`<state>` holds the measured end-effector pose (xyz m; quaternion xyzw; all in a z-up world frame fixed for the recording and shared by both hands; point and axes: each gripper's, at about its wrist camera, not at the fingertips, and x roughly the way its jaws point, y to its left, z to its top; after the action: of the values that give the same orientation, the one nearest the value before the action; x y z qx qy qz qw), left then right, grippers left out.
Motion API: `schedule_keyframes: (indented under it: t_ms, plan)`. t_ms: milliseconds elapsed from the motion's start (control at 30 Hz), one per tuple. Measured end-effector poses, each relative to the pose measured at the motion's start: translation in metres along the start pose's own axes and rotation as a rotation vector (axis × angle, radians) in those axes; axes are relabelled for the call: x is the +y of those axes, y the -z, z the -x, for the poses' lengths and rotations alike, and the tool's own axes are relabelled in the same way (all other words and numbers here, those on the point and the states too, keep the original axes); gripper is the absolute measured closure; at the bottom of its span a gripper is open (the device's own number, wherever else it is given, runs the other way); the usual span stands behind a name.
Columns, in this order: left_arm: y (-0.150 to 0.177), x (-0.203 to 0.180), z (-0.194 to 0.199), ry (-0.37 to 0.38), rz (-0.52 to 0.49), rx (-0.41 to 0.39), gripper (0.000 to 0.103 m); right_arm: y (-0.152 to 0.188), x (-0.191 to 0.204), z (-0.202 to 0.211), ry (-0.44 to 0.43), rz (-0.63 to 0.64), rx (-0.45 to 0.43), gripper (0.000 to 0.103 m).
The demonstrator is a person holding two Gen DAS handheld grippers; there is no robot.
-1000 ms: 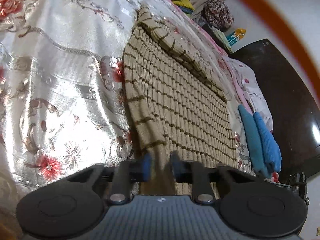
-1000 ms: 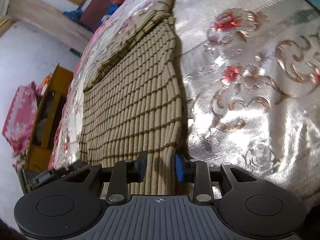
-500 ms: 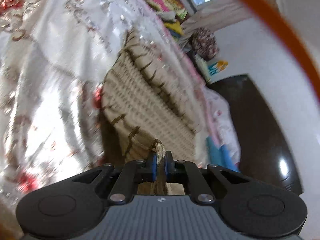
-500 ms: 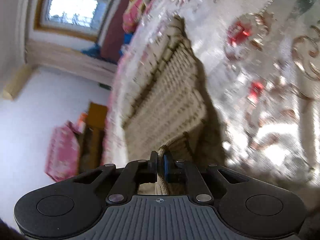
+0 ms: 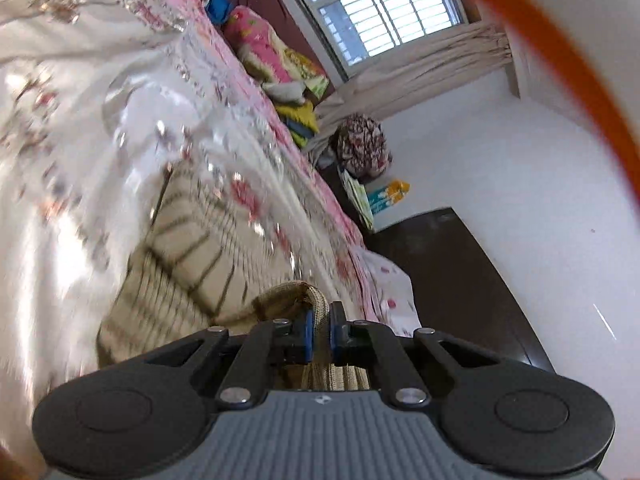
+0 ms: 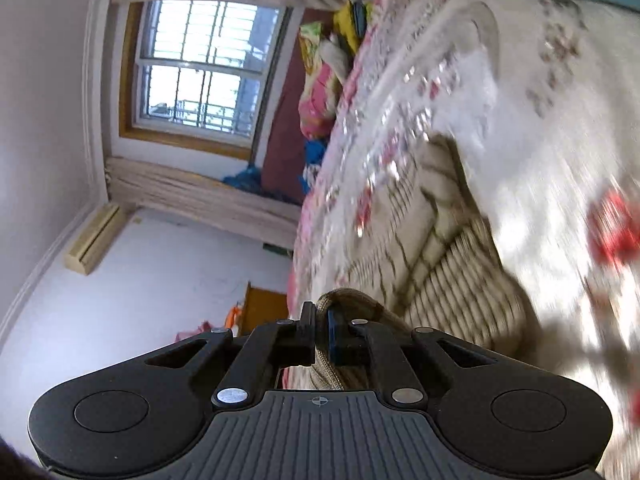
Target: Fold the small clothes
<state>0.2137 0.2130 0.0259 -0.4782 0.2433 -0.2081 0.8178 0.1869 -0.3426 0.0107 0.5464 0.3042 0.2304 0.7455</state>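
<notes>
Left tongs (image 5: pixel 320 330) and right tongs (image 6: pixel 321 334) each clamp the striped sweater's (image 5: pixel 180 264) hem, lifting it above the bed (image 5: pixel 60 120) to fold it over evenly.

Change over the preceding second. One second earlier the fingers of the left gripper (image 5: pixel 319 332) and right gripper (image 6: pixel 321 334) stood apart around the near hem of the striped sweater (image 5: pixel 188 276), which lay flat on the bedspread (image 5: pixel 60 160); half a second earlier both pairs had closed on the hem and raised it. Now the pinched edge arches above each pair of fingers, and the near part of the garment has lifted off the bed and been carried toward its far end. Both views have tilted upward, so the window (image 6: pixel 196 68) and wall (image 5: pixel 500 168) have entered the frame
</notes>
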Motion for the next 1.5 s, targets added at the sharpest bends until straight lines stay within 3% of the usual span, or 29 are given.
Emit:
schedule_keyframes:
  t_ms: [167, 367, 733, 967, 1200, 1333, 1500]
  plan:
    - [-0.029, 0.015, -0.036, -0.022, 0.014, -0.030, 0.090, -0.032, -0.003, -0.031, 0.005, 0.001, -0.042, 0.096]
    - [-0.049, 0.041, -0.073, -0.099, 0.031, -0.033, 0.091, -0.061, -0.002, -0.079, 0.046, 0.026, -0.058, 0.097]
    - [-0.070, 0.066, -0.100, -0.176, 0.039, -0.027, 0.091, -0.087, -0.019, -0.140, 0.173, 0.042, -0.077, 0.097]
    - [-0.073, 0.086, -0.108, -0.245, 0.095, -0.036, 0.091, -0.093, -0.038, -0.147, 0.243, 0.027, -0.097, 0.097]
    - [-0.079, 0.089, -0.108, -0.255, 0.137, -0.047, 0.090, -0.099, -0.038, -0.149, 0.268, 0.055, -0.107, 0.097]
    - [-0.082, 0.084, -0.107, -0.246, 0.139, -0.043, 0.079, -0.100, -0.044, -0.149, 0.264, 0.022, -0.089, 0.093]
    - [-0.079, 0.075, -0.099, -0.272, 0.094, -0.065, 0.076, -0.104, -0.040, -0.142, 0.247, 0.013, -0.104, 0.092]
